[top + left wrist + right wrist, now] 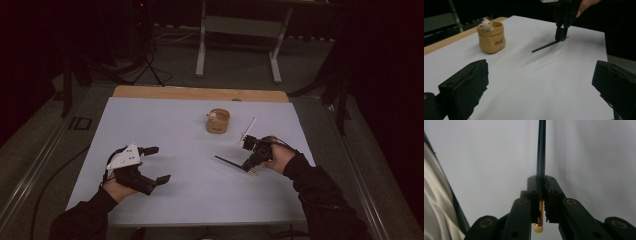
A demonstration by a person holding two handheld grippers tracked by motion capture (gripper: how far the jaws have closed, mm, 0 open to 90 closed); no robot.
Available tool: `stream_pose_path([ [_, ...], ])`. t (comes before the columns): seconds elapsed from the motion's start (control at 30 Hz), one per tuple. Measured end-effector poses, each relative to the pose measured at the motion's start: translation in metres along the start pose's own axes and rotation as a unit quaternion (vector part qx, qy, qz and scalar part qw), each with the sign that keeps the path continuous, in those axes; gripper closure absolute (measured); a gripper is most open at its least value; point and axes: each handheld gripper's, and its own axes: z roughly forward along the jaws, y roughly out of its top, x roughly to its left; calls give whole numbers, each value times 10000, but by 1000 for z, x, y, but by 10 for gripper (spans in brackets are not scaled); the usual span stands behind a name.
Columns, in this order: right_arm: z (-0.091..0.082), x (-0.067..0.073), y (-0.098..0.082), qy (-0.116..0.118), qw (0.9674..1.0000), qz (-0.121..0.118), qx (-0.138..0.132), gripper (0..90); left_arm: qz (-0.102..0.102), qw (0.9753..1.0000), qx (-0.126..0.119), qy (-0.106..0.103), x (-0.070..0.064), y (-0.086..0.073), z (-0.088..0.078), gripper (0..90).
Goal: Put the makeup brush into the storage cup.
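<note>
Item: dark pencil (231, 162), clamped near its eraser end in your right gripper (248, 166), its tip low over the white table (165, 125). Left gripper (156, 164): wide open, empty. Pickup done; tan pouch holder (218, 121) apparently awaits it.
</note>
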Motion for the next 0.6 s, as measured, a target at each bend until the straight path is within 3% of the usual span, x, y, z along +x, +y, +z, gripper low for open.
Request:
stream_pose_path([
  [0.17,0,5,6,42,10000,-54,5,839,317,9993,173,-72,-5,8,15,14],
  [0.27,0,9,9,99,9999,-129,22,839,458,9983,280,-232,-8,12,25,25],
  [0.3,1,11,10,85,9998,-165,27,839,457,9974,394,-392,-9,14,29,31],
  [0.4,0,15,13,155,9996,-221,12,839,667,9933,715,-611,-14,16,41,43],
  [0.5,0,19,16,194,9994,-299,18,839,828,9902,873,-714,-18,18,52,61],
  [0.6,0,20,18,209,9992,-318,87,839,946,9886,925,-725,-20,20,59,73],
])
